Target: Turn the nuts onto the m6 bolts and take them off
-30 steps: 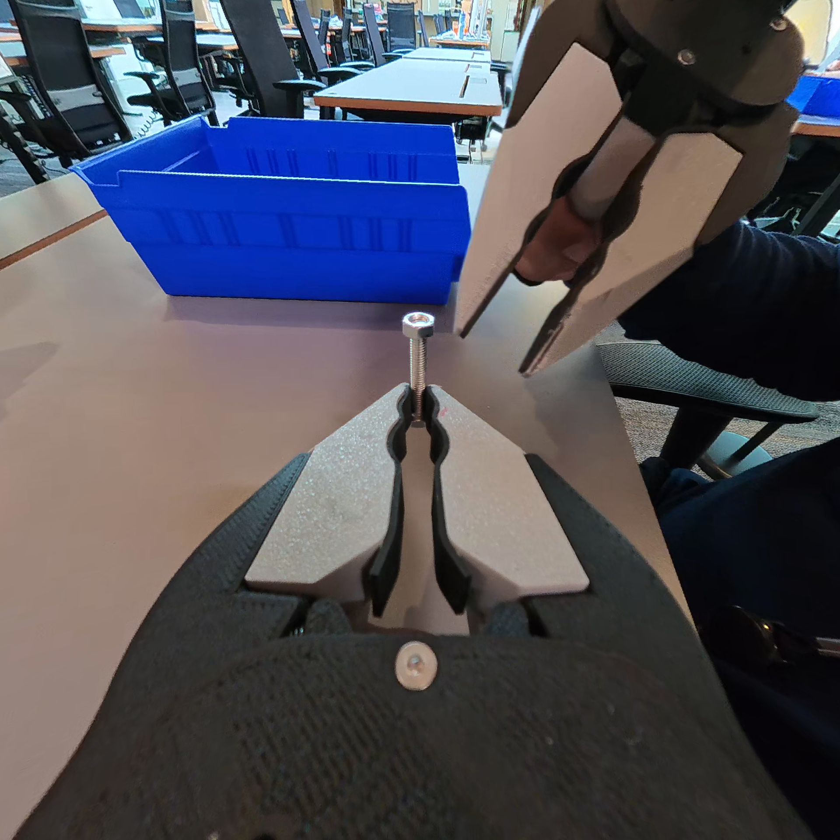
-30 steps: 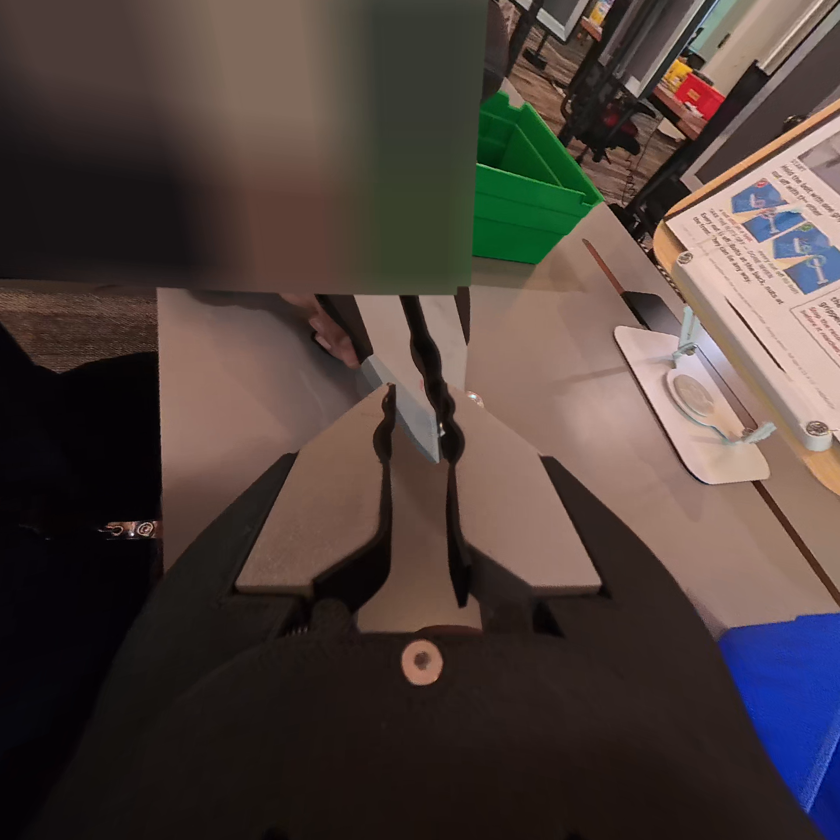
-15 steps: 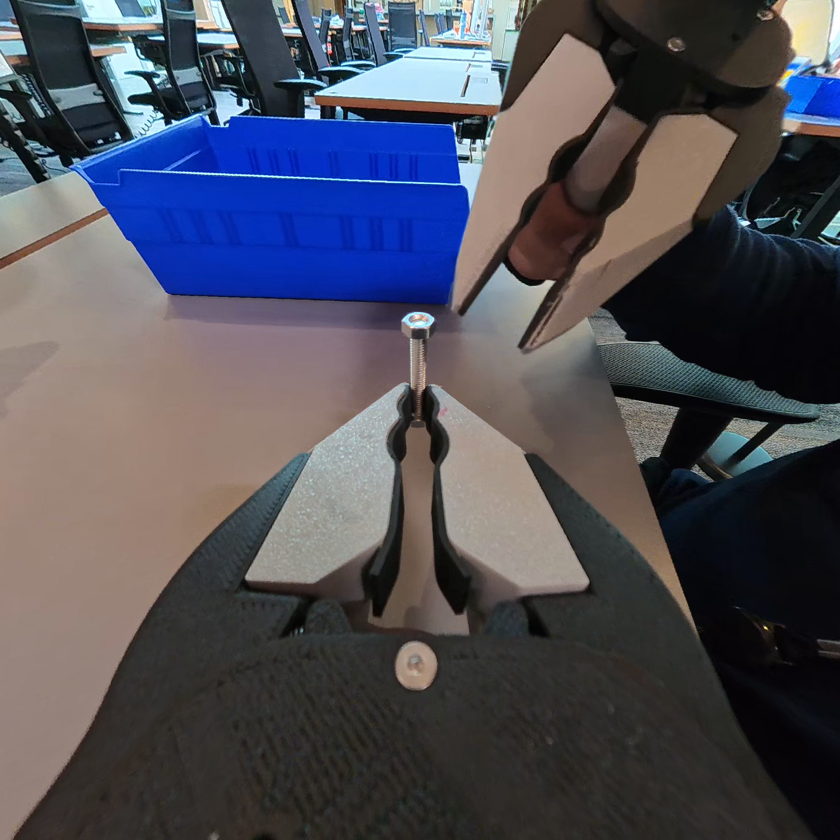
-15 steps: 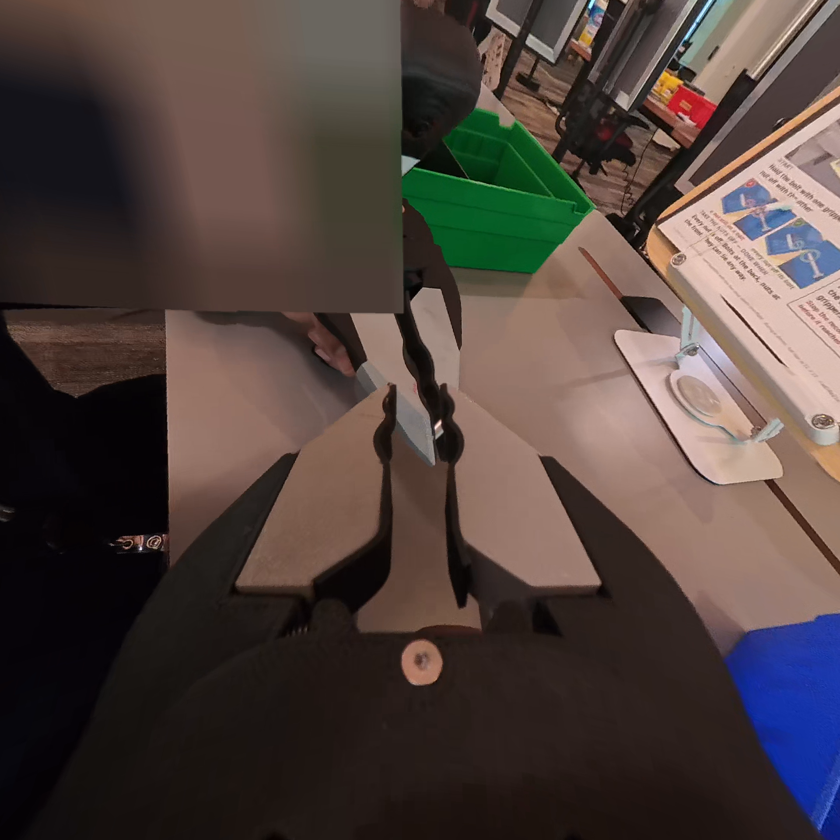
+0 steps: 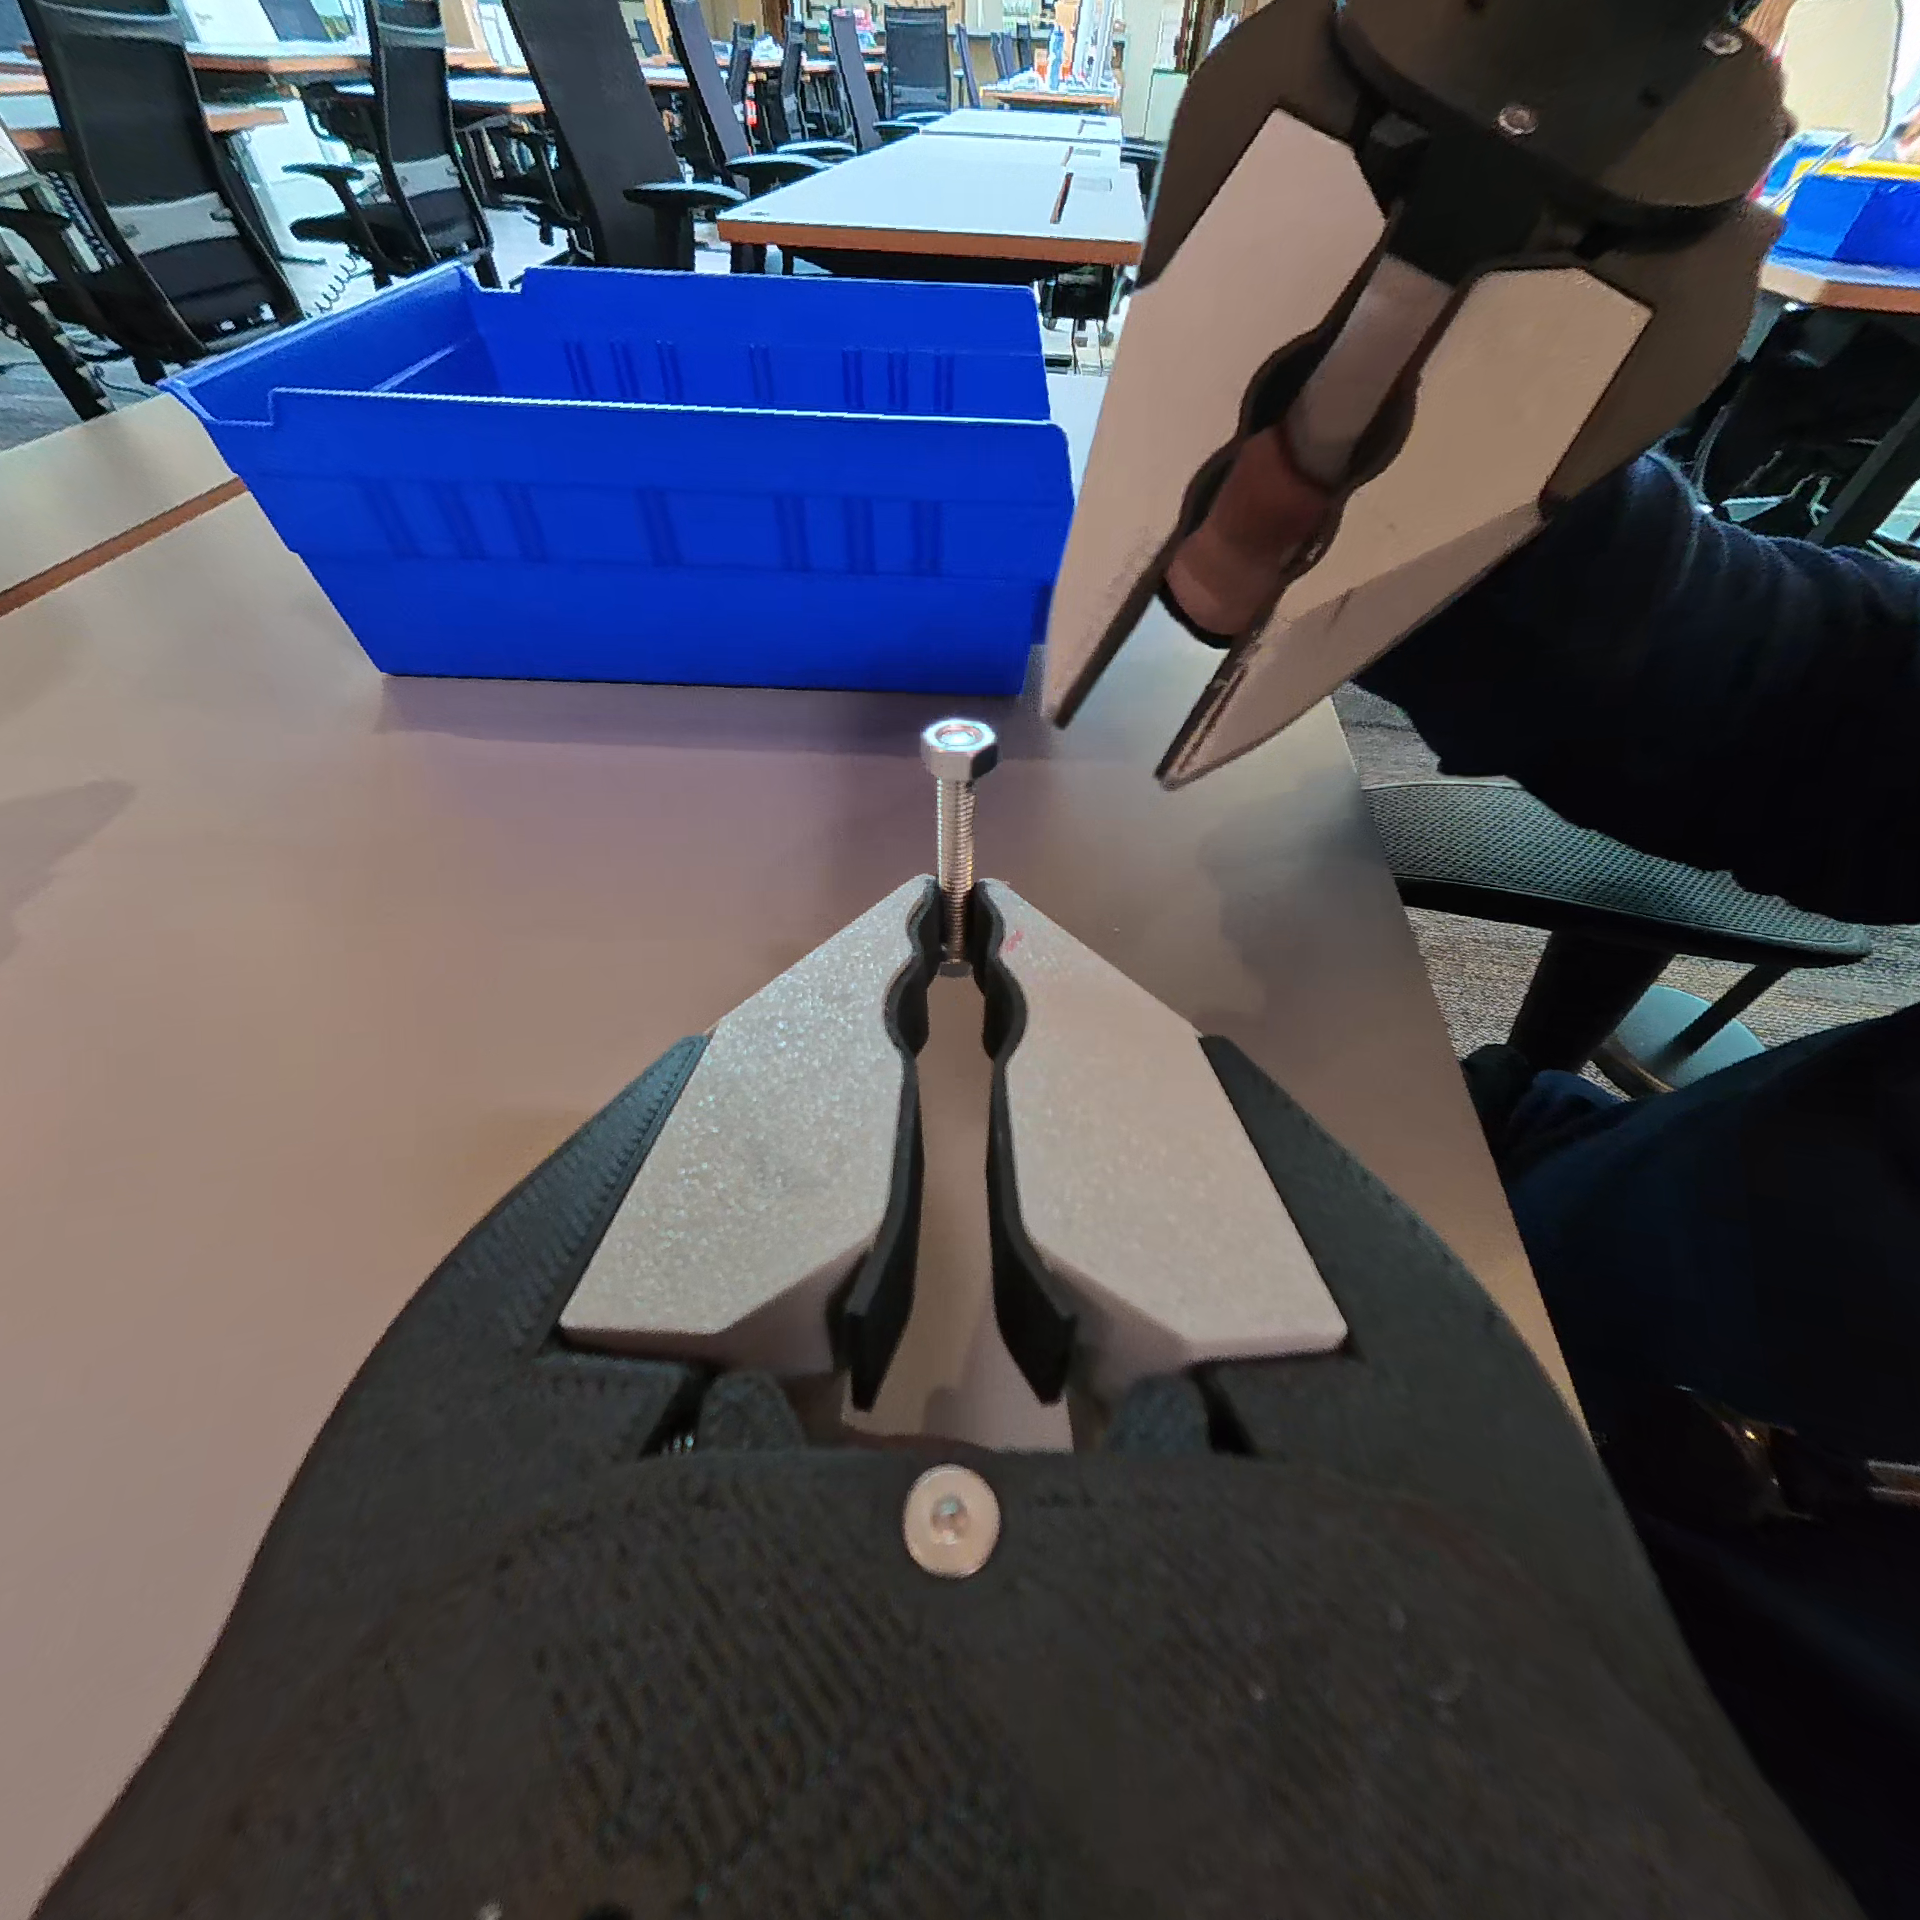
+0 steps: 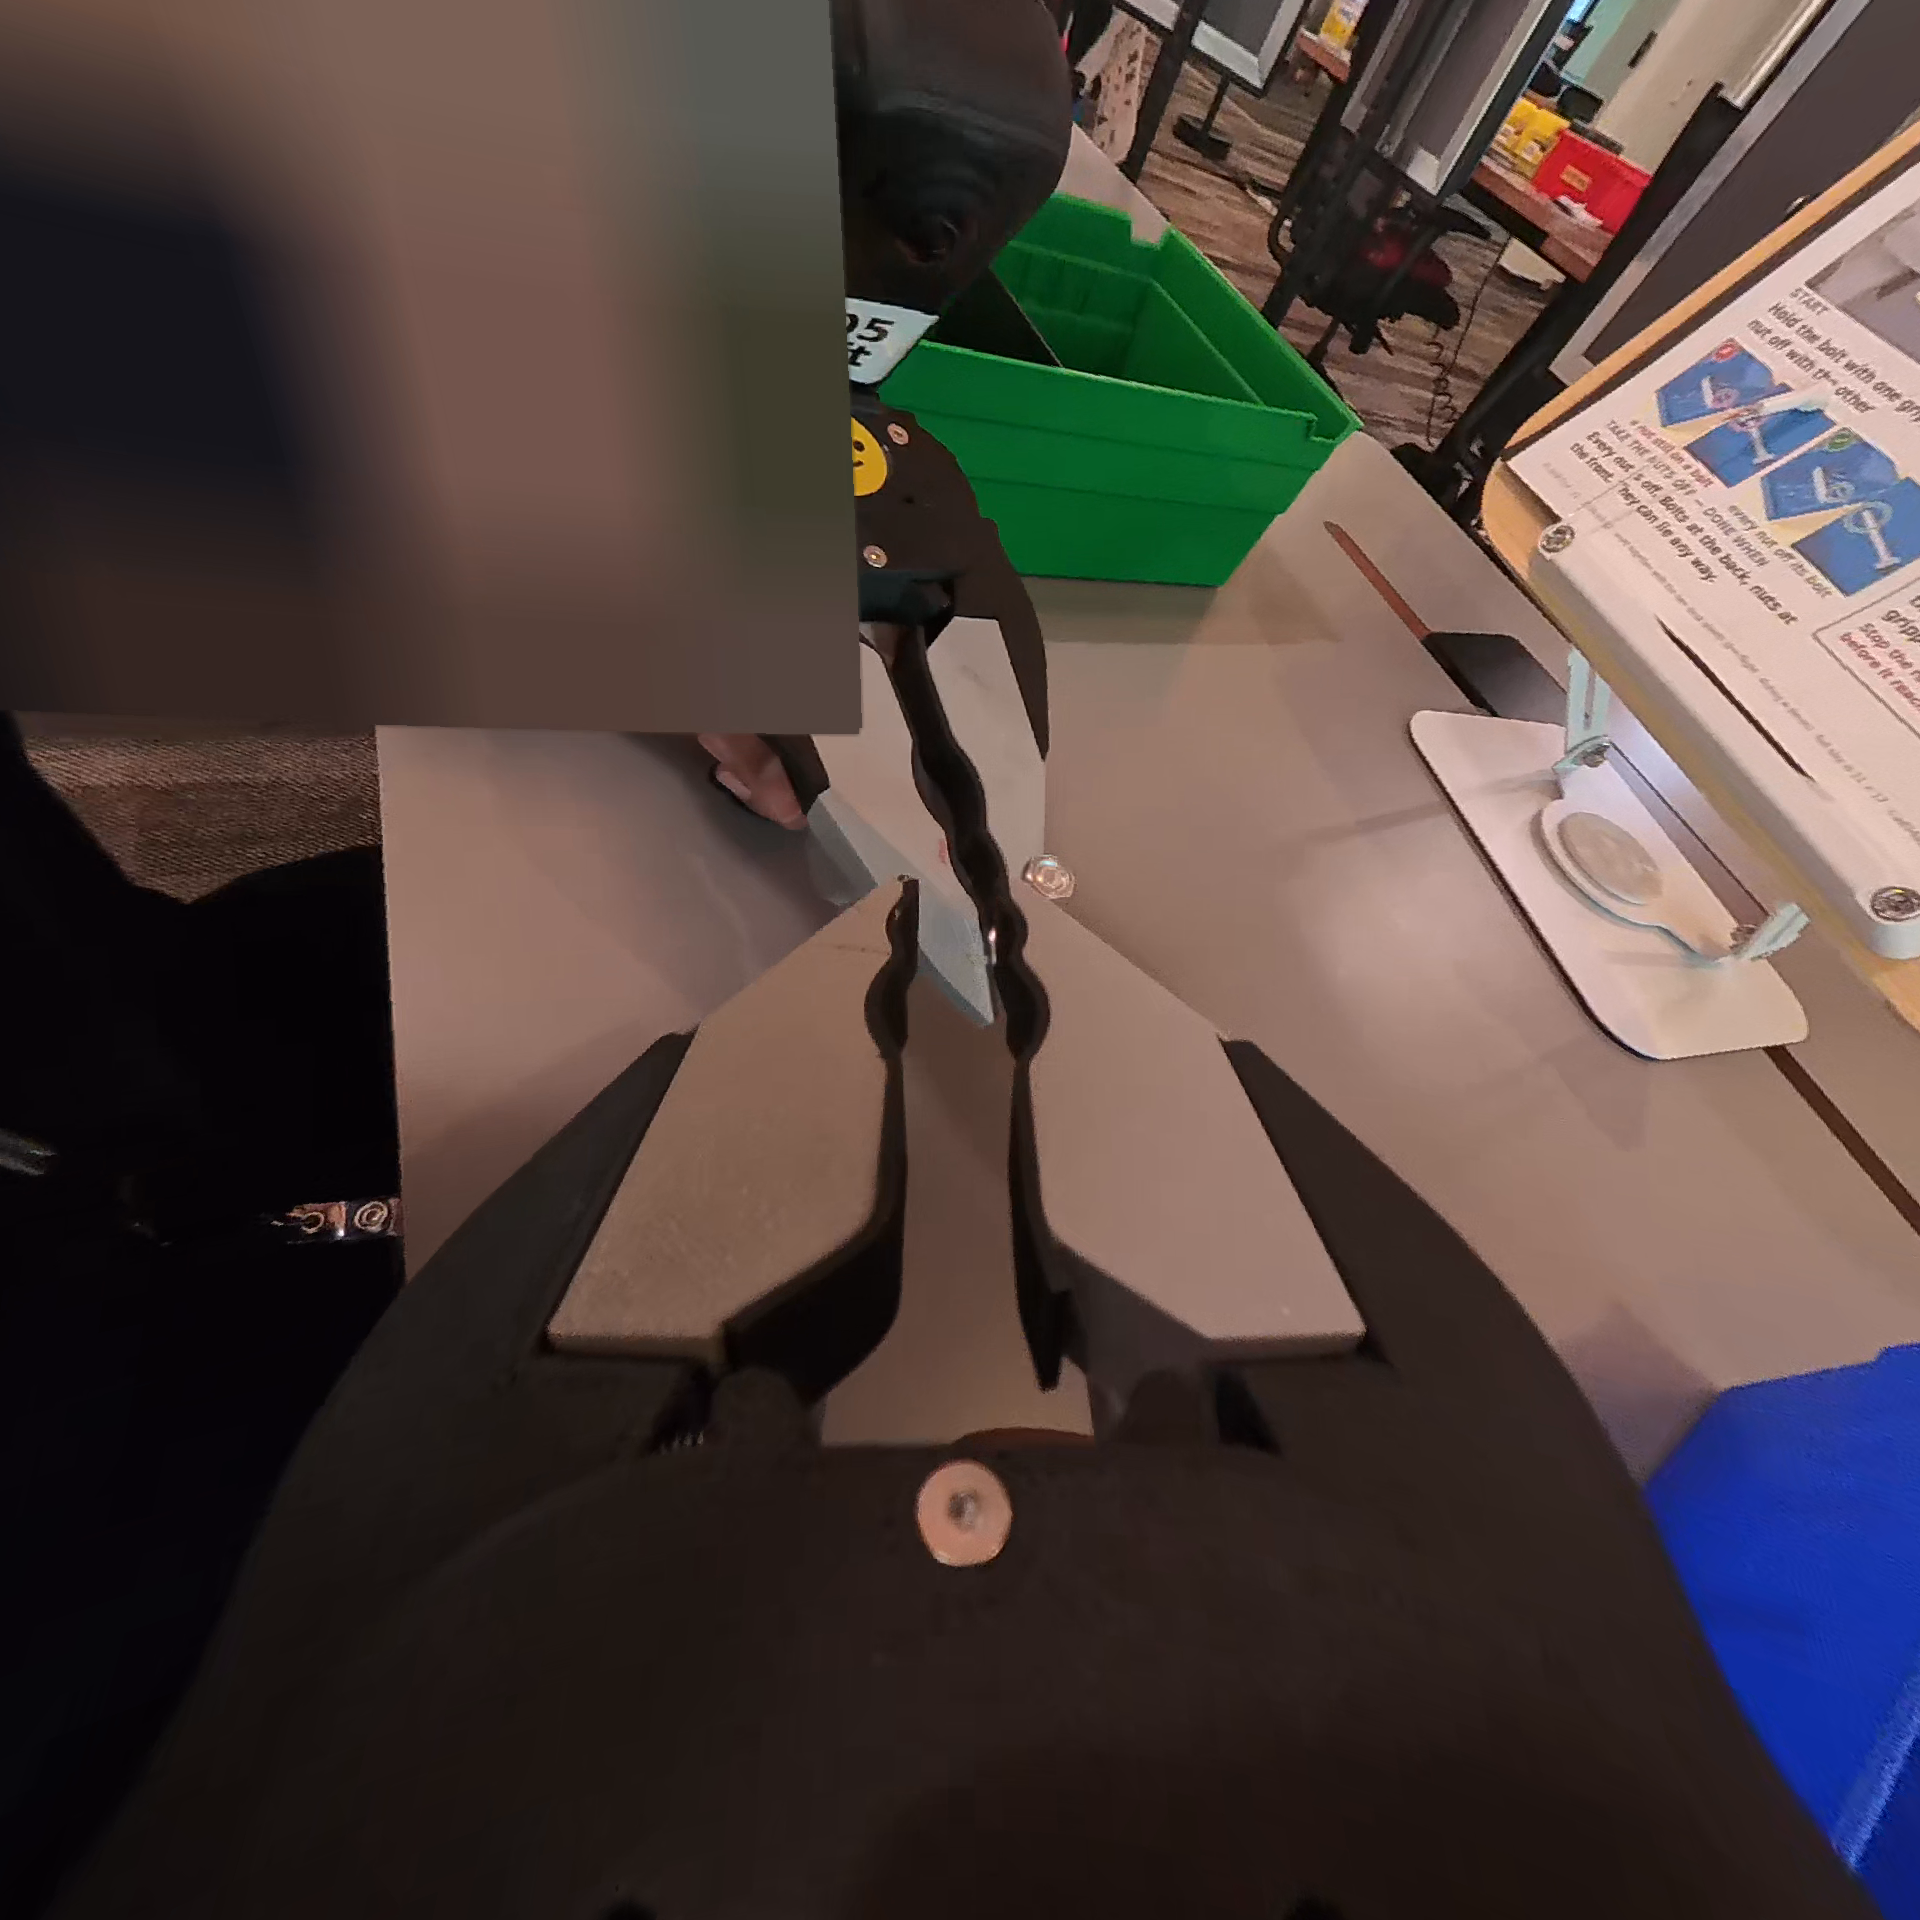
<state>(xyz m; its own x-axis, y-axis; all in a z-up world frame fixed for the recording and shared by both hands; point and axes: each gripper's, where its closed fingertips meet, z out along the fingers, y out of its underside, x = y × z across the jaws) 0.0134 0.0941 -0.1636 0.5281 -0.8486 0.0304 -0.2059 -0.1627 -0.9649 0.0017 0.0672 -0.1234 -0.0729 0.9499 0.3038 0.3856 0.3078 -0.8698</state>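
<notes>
Bolt (image 5: 956, 852) standing upright, threaded shank pinched at its lower end between the tips of the left gripper (image 5: 958, 925), fingers drawn together and clamping on it. Nut (image 5: 958, 750) sitting at the very top of the bolt, hexagon and bore facing up. Bolt rising over the grey table (image 5: 312, 935), toward its right edge and in front of the blue bin (image 5: 665, 520).

Right gripper (image 5: 1117, 743) hanging above and to the right of the nut, tilted downward, fingers apart and carrying nothing, tips clear of the nut with a gap showing. Behind it, a hand (image 5: 1236, 551) gripping the handle, dark sleeve (image 5: 1662, 675) running off to the right.

In the right wrist view, right gripper (image 6: 956, 914) pointing down at the left gripper (image 6: 992, 935), the nut (image 6: 1047, 876) showing as a small bright hexagon just beyond the right fingertip, not touching either finger. Fingers (image 6: 774, 1132) spread, narrow gap between them.

Blue bin resting toward the far edge of the table, long side facing the camera; contents hidden by its wall. Green bin (image 6: 1122, 457) resting near the opposite end of the table. Instruction board (image 6: 1756, 582) tilting on a white stand (image 6: 1621, 914) at the table's edge, beside the green bin. Office chairs (image 5: 623, 135) and further desks (image 5: 935, 197) filling the room behind.
</notes>
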